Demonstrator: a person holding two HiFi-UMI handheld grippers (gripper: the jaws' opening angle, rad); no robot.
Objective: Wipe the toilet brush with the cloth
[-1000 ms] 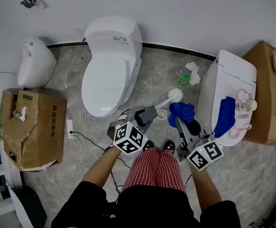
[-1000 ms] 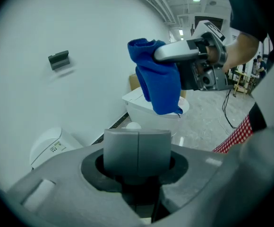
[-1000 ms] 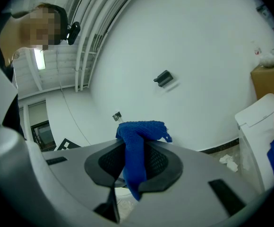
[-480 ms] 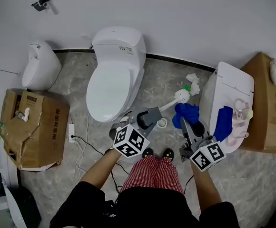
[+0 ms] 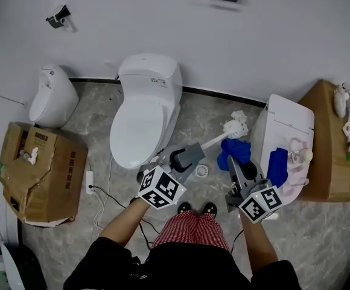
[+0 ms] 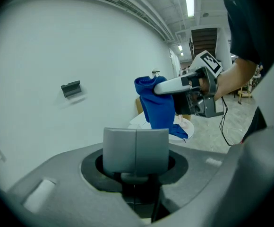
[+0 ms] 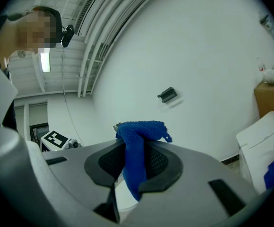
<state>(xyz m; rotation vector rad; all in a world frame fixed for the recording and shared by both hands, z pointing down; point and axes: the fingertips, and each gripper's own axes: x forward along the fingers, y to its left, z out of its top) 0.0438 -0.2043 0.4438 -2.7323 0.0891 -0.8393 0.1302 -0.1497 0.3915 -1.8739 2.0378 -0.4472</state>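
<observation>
In the head view my left gripper (image 5: 185,157) is shut on the handle of the white toilet brush. The handle runs up and right to the bristle head (image 5: 234,127). My right gripper (image 5: 239,164) is shut on a blue cloth (image 5: 233,151), which bunches just below the brush head; whether they touch I cannot tell. In the right gripper view the cloth (image 7: 136,150) hangs pinched between the jaws. The left gripper view shows its grey pads (image 6: 135,149) closed together, with the right gripper and the hanging cloth (image 6: 156,107) beyond them. The brush itself is hidden there.
A white toilet (image 5: 143,110) stands against the wall, with a small urinal (image 5: 50,95) to its left and a torn cardboard box (image 5: 39,171) in front of that. Another toilet (image 5: 285,132) on the right carries a second blue cloth (image 5: 277,165). The brush holder (image 5: 202,170) sits on the floor.
Both grippers have risen, carrying the brush and the cloth up with them. The brush head and cloth now sit further right and closer together in the picture.
</observation>
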